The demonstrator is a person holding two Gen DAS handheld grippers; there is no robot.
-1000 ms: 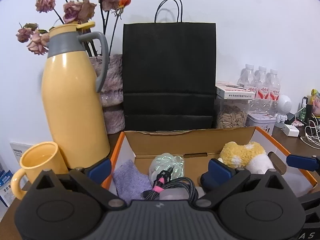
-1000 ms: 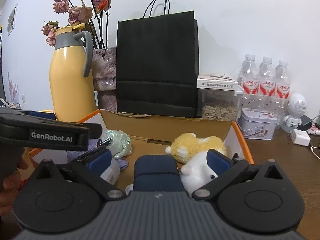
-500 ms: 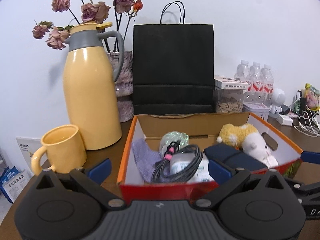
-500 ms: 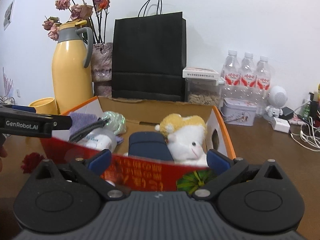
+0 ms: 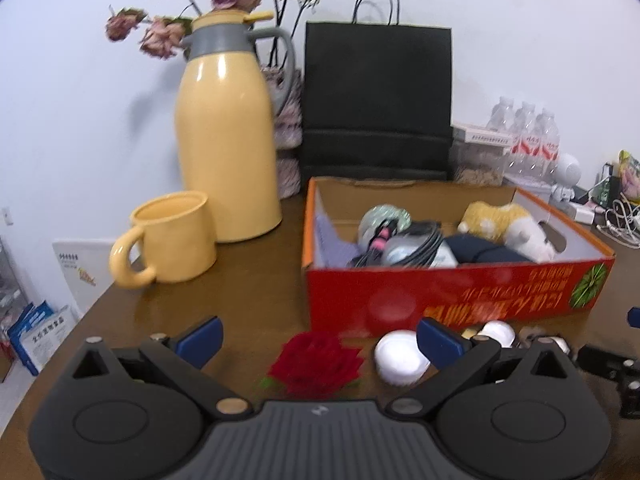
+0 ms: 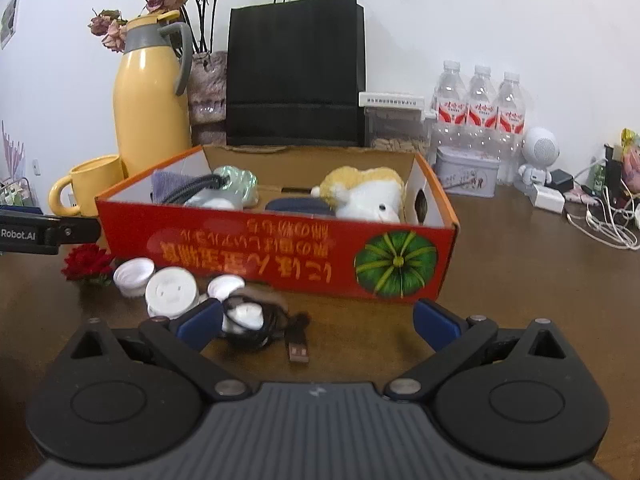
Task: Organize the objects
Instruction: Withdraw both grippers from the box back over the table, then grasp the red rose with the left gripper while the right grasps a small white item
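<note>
A red cardboard box (image 5: 460,292) (image 6: 280,248) stands on the brown table. It holds a yellow-and-white plush toy (image 5: 508,226) (image 6: 368,194), a dark blue pouch (image 5: 484,250), a coiled grey cable (image 5: 420,236) and a purple cloth (image 6: 168,182). In front of the box lie a red rose (image 5: 316,364) (image 6: 86,262), white caps (image 5: 400,356) (image 6: 172,290) and a black USB cable (image 6: 260,324). My left gripper (image 5: 320,338) is open just above the rose, holding nothing. My right gripper (image 6: 318,322) is open and empty over the USB cable.
A yellow thermos jug (image 5: 226,152) and a yellow mug (image 5: 172,236) stand left of the box. A black paper bag (image 6: 296,76) stands behind it. Water bottles (image 6: 478,96), a tin (image 6: 466,172), a small white robot figure (image 6: 540,152) and loose white cords (image 6: 600,224) crowd the right.
Both grippers have drawn back from above the box's inside to the table in front of it. The rose, the caps and the USB cable have come into view.
</note>
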